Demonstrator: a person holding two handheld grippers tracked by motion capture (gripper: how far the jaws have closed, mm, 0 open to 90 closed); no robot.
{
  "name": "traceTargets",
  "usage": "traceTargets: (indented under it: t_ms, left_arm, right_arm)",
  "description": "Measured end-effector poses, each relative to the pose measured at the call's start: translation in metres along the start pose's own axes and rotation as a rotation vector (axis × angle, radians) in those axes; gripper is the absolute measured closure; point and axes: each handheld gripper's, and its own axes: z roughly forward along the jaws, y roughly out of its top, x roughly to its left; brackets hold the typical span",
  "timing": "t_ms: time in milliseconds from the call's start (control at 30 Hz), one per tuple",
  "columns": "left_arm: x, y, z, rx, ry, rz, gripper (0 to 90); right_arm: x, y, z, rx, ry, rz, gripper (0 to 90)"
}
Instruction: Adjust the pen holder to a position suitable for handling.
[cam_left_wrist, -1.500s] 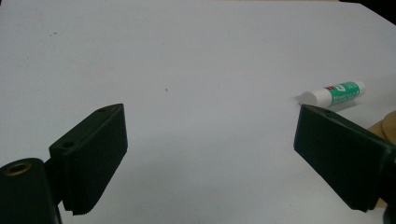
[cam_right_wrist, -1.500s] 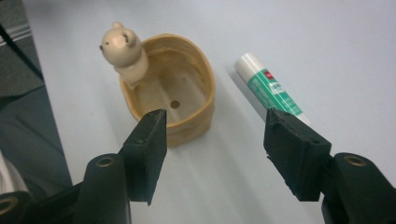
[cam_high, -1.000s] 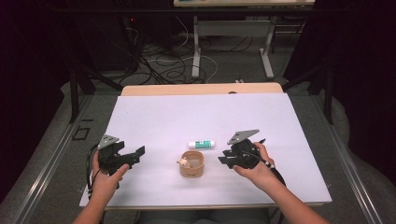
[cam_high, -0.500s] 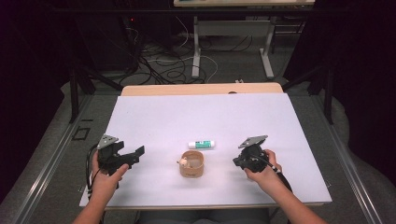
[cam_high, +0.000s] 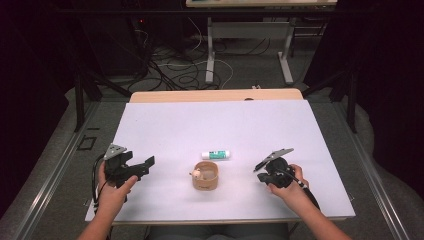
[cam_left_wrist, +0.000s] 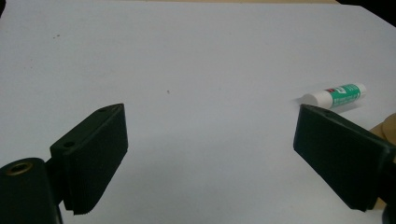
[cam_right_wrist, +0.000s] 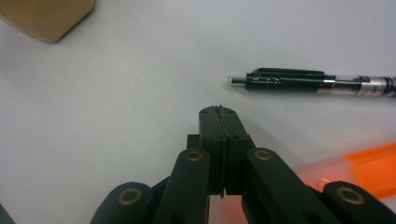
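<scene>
While I am watching from afar, both claws are sitting low over the table (cam_high: 165, 125), and this is what I am reading:

Right claw (cam_right_wrist: 219, 112): it is showing its jaws pressed flat together with nothing between them; they have just been closing on empty air. From the high view I am seeing it (cam_high: 264, 172) at the near right of the sheet, in the person's right hand (cam_high: 290, 185).

Pen (cam_right_wrist: 310, 83): it is lying flat just ahead of the right claw's tips and off to their right, apart from them, its point facing left in that claw's view.

Orange thing (cam_right_wrist: 359, 170): it is lying blurred beside the right claw's right jaw, nearer than the pen; I cannot tell what it is.

Left claw (cam_left_wrist: 210, 149): it is hanging released, jaws standing wide, bare table between them. From above it (cam_high: 142, 165) is pointing toward the cup.

Glue stick (cam_left_wrist: 334, 94): it is lying on its side ahead of the left claw's right jaw, untouched.

Cup (cam_high: 205, 175): it is standing between the two claws, well apart from both, the glue stick (cam_high: 216, 155) just beyond it.
</scene>
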Motion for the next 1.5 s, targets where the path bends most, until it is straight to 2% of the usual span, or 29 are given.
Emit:
traceTargets:
  t_ms: [467,500,533,667,700,867,933,1000,1033,1067,1167,1233,1300,1333,1500]
  left_arm:
    - [0.002,0.000,0.000,0.003,0.004,-0.005,10.3]
    - [0.002,0.000,0.000,0.004,0.004,-0.005,10.3]
    - [0.001,0.000,0.001,0.004,0.003,-0.005,10.3]
    - [0.002,0.000,0.000,0.001,0.003,-0.007,10.3]
    - [0.002,0.000,0.000,0.002,0.002,-0.009,10.3]
    - [0.000,0.000,-0.001,0.000,0.001,-0.001,10.3]
    - [0.000,0.000,-0.001,0.002,0.000,-0.001,10.3]
    - [0.000,0.000,-0.001,0.002,0.004,-0.002,10.3]
    - [0.001,0.000,-0.001,0.001,0.004,-0.002,10.3]
    - [0.000,0.000,-0.001,0.000,0.004,-0.003,10.3]
    - [0.000,0.000,-0.001,0.001,0.003,0.000,10.4]
    - [0.000,0.001,-0.001,0.000,0.001,0.004,10.4]
    - [0.000,0.001,-0.001,-0.004,0.001,0.005,10.3]
    - [0.000,0.001,-0.001,-0.005,0.001,0.004,10.4]
    - [0.001,0.001,-0.002,-0.003,0.002,0.006,10.4]
  right_arm:
    - [-0.011,-0.015,-0.002,0.047,-0.002,0.049,90.0]
    - [-0.011,-0.017,-0.004,0.055,-0.004,0.065,90.0]
    - [-0.013,-0.019,-0.005,0.050,-0.007,0.057,90.0]
    - [-0.021,-0.027,-0.013,0.050,-0.011,0.083,90.0]
    - [-0.022,-0.029,-0.015,0.053,-0.019,0.104,90.0]
    - [-0.030,-0.039,-0.024,0.062,-0.036,0.118,90.0]
    - [-0.032,-0.042,-0.027,0.078,-0.036,0.121,90.0]
    - [-0.035,-0.046,-0.030,0.091,-0.061,0.093,90.0]
    - [-0.036,-0.047,-0.031,0.094,-0.065,0.094,90.0]
    - [-0.037,-0.049,-0.033,0.092,-0.056,0.098,90.0]
    - [-0.041,-0.053,-0.037,0.098,-0.080,0.064,90.0]
    - [-0.045,-0.055,-0.038,0.096,-0.069,0.024,90.0]
    - [-0.048,-0.056,-0.041,0.101,-0.074,0.033,90.0]
    - [-0.050,-0.057,-0.042,0.104,-0.102,0.017,90.0]
    - [-0.062,-0.063,-0.047,0.097,-0.104,0.071,90.0]
